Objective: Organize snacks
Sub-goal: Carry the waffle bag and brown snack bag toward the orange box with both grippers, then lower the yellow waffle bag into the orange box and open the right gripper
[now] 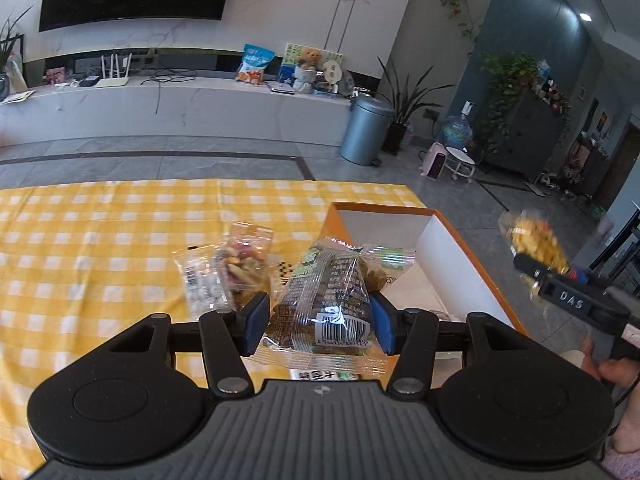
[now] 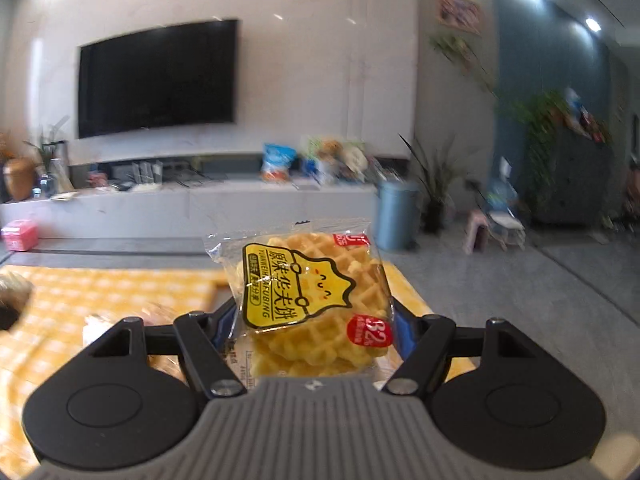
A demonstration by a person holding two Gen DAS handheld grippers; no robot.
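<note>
While its jaws clamp a clear nut packet (image 1: 324,308), the left gripper (image 1: 320,320) hovers just beside the open orange box (image 1: 472,264) on the yellow checked worktop (image 1: 100,232). Right of that box, the raised right gripper (image 2: 316,328) has its jaws clamped on a yellow waffle packet (image 2: 308,296).

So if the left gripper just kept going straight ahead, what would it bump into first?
Probably the orange box: the left gripper, jaws shut on a nut packet, points at its near corner. The mixed snack packets lie slightly left of that line. Depth is hard to judge.
</note>
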